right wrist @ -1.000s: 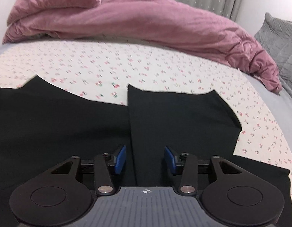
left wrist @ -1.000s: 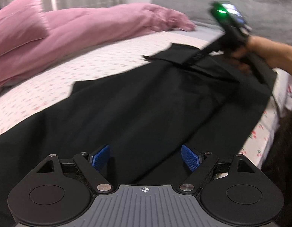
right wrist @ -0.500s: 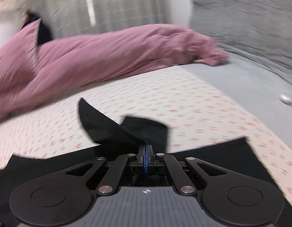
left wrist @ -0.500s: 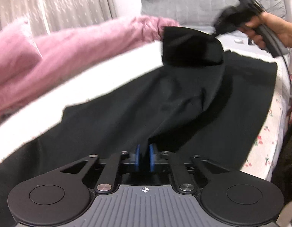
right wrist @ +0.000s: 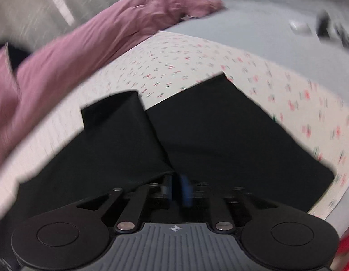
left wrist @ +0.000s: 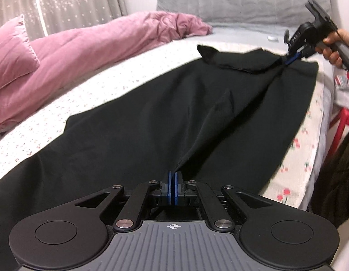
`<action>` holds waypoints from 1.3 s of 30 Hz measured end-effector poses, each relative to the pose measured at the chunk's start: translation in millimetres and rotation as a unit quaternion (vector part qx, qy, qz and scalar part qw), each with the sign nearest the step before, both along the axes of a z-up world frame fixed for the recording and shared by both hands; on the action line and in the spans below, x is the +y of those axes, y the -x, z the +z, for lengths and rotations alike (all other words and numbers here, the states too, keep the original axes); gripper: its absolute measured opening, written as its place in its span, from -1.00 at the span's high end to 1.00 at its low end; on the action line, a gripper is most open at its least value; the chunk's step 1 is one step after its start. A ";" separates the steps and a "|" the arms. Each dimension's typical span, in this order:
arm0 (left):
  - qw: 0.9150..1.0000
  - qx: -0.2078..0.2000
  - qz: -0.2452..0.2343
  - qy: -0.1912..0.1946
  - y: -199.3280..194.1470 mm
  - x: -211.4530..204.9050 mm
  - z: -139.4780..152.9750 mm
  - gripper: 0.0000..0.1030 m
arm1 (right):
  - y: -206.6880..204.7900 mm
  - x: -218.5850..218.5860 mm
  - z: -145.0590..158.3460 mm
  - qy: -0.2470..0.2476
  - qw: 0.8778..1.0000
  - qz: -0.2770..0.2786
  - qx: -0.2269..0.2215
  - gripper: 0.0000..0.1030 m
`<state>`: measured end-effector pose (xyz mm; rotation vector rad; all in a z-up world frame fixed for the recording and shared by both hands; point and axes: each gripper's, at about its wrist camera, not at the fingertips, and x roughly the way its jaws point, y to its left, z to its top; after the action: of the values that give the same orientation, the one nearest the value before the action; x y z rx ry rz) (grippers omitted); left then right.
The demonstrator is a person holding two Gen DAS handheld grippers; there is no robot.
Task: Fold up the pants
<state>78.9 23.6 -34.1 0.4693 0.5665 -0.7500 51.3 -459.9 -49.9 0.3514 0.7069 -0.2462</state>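
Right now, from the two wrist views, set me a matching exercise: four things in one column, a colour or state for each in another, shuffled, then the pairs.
Things:
1. pants
2. duvet
3. left gripper
4. headboard cushion

Colour or state:
A. pink, bunched at the far side of the bed
B. shut on a fold of cloth
C. grey, quilted
D. black, spread over the flowered sheet

Pairs: 1-D, 2-A, 3-B, 4-C
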 end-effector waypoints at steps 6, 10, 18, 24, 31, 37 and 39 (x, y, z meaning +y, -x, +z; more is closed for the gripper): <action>0.999 -0.029 -0.014 -0.014 6.0 -2.9 -3.4 0.89 | 7.9 71.3 18.2 0.190 0.971 0.140 -0.024 -0.06; 0.999 -0.032 -0.020 -0.012 7.1 -3.5 -4.3 0.88 | 8.4 112.8 10.7 0.271 0.934 0.233 -0.024 -0.08; 0.999 -0.029 -0.040 -0.003 8.8 -10.1 -3.2 0.82 | -8.1 142.9 -7.0 0.338 0.894 0.293 0.010 0.15; 0.998 -0.025 -0.053 0.000 2.8 -33.9 -4.5 0.81 | -21.2 140.7 -7.8 0.326 0.899 0.291 0.000 0.52; 0.997 -0.039 -0.068 -0.006 0.6 -66.1 -7.0 0.81 | -29.2 111.3 18.9 0.273 0.934 0.228 -0.043 1.00; 0.997 -0.039 -0.067 -0.001 -1.5 -75.1 -2.5 0.90 | -18.4 22.8 52.7 0.200 0.974 0.075 -0.072 1.00; 0.997 -0.038 -0.068 0.011 -1.5 -72.6 3.3 0.91 | -6.3 -2.2 54.4 0.188 0.979 0.037 -0.071 1.00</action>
<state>80.4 -49.0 -30.8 0.5175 0.4573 -0.8635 57.6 -462.1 4.5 -0.0190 0.5178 -0.2749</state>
